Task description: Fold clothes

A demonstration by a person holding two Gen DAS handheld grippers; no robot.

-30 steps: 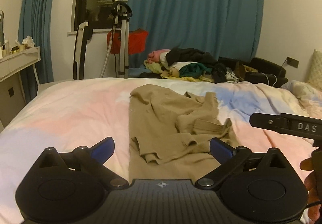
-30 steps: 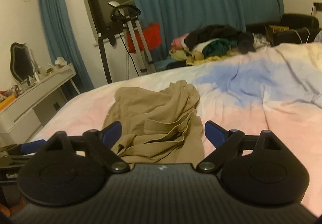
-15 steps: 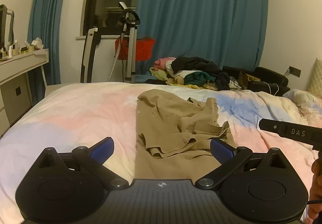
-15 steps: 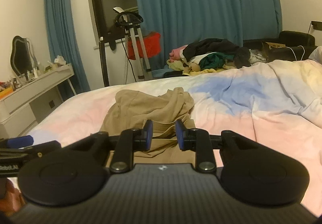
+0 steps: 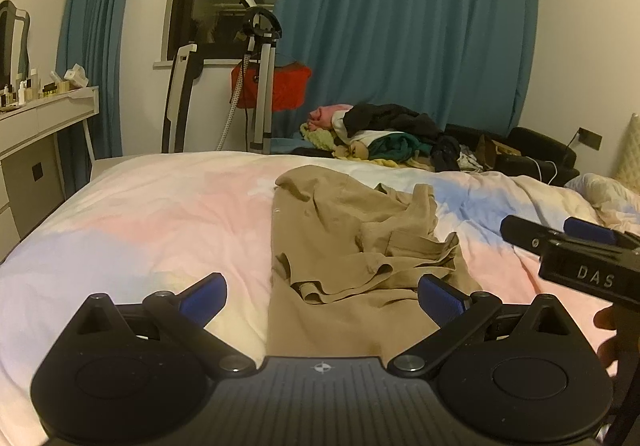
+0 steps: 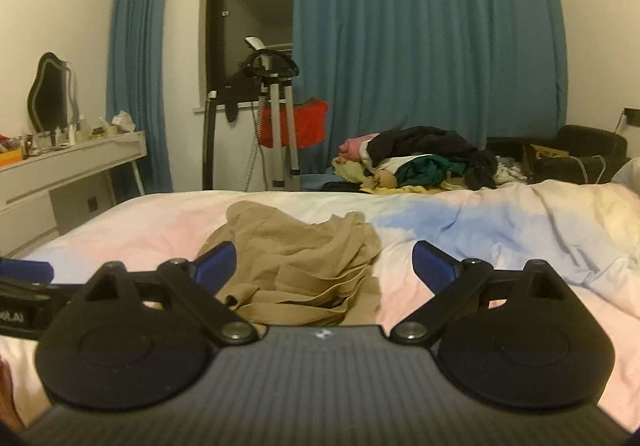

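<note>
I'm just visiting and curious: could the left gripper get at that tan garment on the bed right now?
Probably yes. The left gripper is open, the tan garment lies crumpled straight ahead on the bed, and nothing lies between them.

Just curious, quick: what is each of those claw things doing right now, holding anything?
Left gripper: open, holding nothing, above the tan garment.
Right gripper: open, holding nothing.
</note>
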